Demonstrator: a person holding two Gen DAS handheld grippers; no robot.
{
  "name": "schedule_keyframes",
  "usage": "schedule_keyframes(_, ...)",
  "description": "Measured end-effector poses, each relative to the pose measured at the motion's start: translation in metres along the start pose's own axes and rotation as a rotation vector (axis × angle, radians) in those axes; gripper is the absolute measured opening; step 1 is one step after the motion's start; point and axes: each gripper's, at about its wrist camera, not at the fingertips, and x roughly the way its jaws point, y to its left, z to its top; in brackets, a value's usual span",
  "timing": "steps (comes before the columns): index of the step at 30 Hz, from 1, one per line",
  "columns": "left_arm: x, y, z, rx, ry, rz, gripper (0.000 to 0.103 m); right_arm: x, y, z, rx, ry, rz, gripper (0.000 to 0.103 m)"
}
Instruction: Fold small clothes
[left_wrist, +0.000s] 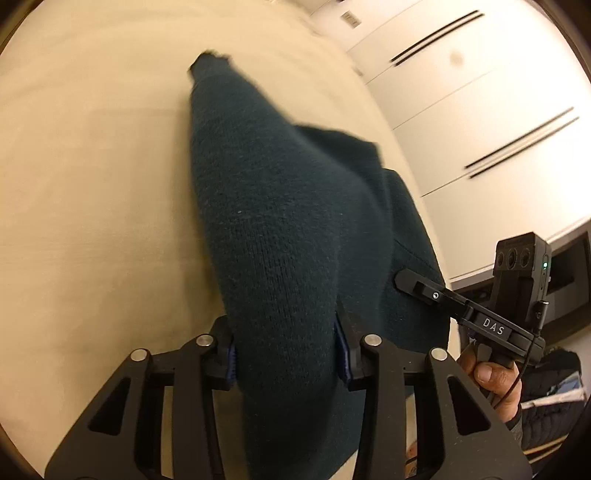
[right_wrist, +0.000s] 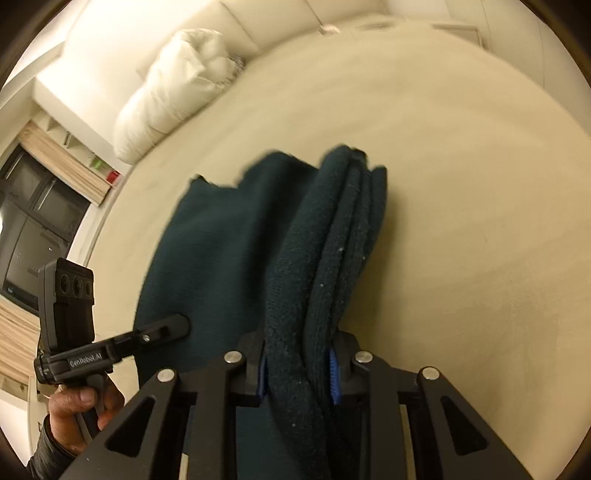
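Note:
A dark teal knit garment (left_wrist: 280, 206) lies partly on a cream bed sheet (left_wrist: 92, 184) and is bunched and lifted at its near edge. My left gripper (left_wrist: 286, 358) is shut on a thick fold of it, with the blue pads pressing both sides. In the right wrist view the garment (right_wrist: 221, 251) shows several stacked folds running away from me. My right gripper (right_wrist: 298, 376) is shut on that folded edge. Each view shows one finger (left_wrist: 424, 290) (right_wrist: 166, 326) of the other gripper lying against the cloth, held by a hand (left_wrist: 495, 380).
A white pillow (right_wrist: 177, 81) lies at the bed's far left against a pale headboard. White wardrobe doors (left_wrist: 480, 110) stand beyond the bed's right edge. A dark window (right_wrist: 33, 221) is at the left, and dark quilted fabric (left_wrist: 550, 406) sits low at the right.

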Motion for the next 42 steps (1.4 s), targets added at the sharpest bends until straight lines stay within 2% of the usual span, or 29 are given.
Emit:
schedule_keyframes(4, -0.064, -0.020, -0.018, 0.082, -0.081, 0.030, 0.036, -0.031, 0.051, -0.015, -0.076, -0.046, 0.019, 0.027)
schedule_keyframes(7, -0.116, -0.019, -0.039, 0.122, -0.123, 0.059, 0.036, -0.046, 0.088, -0.032, -0.116, -0.059, 0.066, 0.026)
schedule_keyframes(11, -0.166, -0.002, -0.074, 0.127, -0.132, 0.110, 0.036, -0.047, 0.130, -0.061, -0.150, -0.050, 0.116, 0.027)
schedule_keyframes(14, -0.185, 0.013, -0.098, 0.139, -0.134, 0.157, 0.037, -0.032, 0.155, -0.096, -0.162, -0.019, 0.146, 0.027)
schedule_keyframes(17, -0.192, 0.040, -0.126, 0.096, -0.117, 0.165, 0.037, -0.013, 0.155, -0.122, -0.111, 0.015, 0.184, 0.027)
schedule_keyframes(19, -0.197, 0.067, -0.131, 0.068, -0.112, 0.173, 0.037, 0.005, 0.153, -0.130, -0.082, 0.028, 0.203, 0.027)
schedule_keyframes(23, -0.172, 0.105, -0.143, 0.025, -0.080, 0.222, 0.039, 0.050, 0.140, -0.143, -0.033, 0.066, 0.165, 0.028)
schedule_keyframes(26, -0.170, 0.114, -0.156, 0.008, -0.117, 0.208, 0.050, 0.061, 0.113, -0.153, 0.075, 0.067, 0.244, 0.036)
schedule_keyframes(30, -0.186, 0.118, -0.181, 0.006, -0.163, 0.213, 0.053, 0.055, 0.110, -0.161, 0.097, 0.048, 0.269, 0.044)
schedule_keyframes(32, -0.192, 0.110, -0.181, 0.024, -0.200, 0.250, 0.053, 0.050, 0.113, -0.159, 0.111, 0.036, 0.244, 0.048)
schedule_keyframes(33, -0.200, 0.115, -0.189, 0.049, -0.227, 0.284, 0.053, 0.037, 0.114, -0.162, 0.111, 0.008, 0.212, 0.049)
schedule_keyframes(35, -0.218, 0.095, -0.196, 0.118, -0.297, 0.380, 0.053, 0.017, 0.118, -0.164, 0.093, -0.042, 0.167, 0.052)
schedule_keyframes(37, -0.247, 0.068, -0.208, 0.190, -0.420, 0.462, 0.054, -0.009, 0.135, -0.166, 0.038, -0.120, 0.080, 0.060)
schedule_keyframes(39, -0.268, 0.044, -0.211, 0.230, -0.519, 0.504, 0.070, -0.041, 0.143, -0.169, -0.013, -0.205, 0.007, 0.071)
schedule_keyframes(41, -0.298, 0.009, -0.220, 0.292, -0.651, 0.595, 0.101, -0.074, 0.158, -0.174, -0.059, -0.316, -0.066, 0.083)
schedule_keyframes(42, -0.308, -0.011, -0.221, 0.317, -0.720, 0.642, 0.103, -0.091, 0.165, -0.178, -0.085, -0.376, -0.103, 0.094)
